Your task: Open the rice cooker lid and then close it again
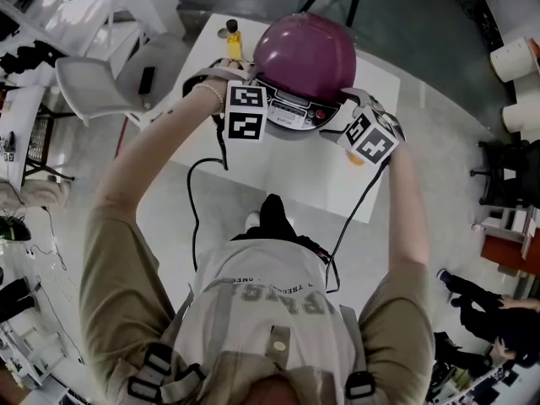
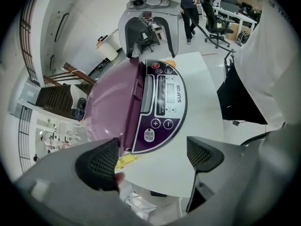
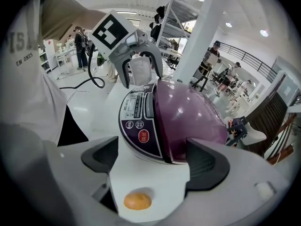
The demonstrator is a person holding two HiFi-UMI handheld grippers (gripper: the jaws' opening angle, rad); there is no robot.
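Note:
A purple rice cooker (image 1: 305,57) with its domed lid down stands on the white table (image 1: 287,184). Its control panel (image 1: 291,112) faces me. My left gripper (image 1: 236,87) is at the cooker's left front corner, open, nothing between its jaws; in the left gripper view (image 2: 155,161) the panel (image 2: 164,105) and lid (image 2: 113,112) lie just ahead. My right gripper (image 1: 350,112) is at the cooker's right front, open and empty; in the right gripper view (image 3: 153,161) the lid (image 3: 188,117) and red button (image 3: 142,136) sit close in front.
A small orange object (image 3: 137,201) lies on the table below the right gripper (image 1: 358,159). A yellow bottle (image 1: 233,40) stands behind the cooker's left side. A white chair (image 1: 101,87) stands left of the table. Cables (image 1: 196,218) hang from both grippers.

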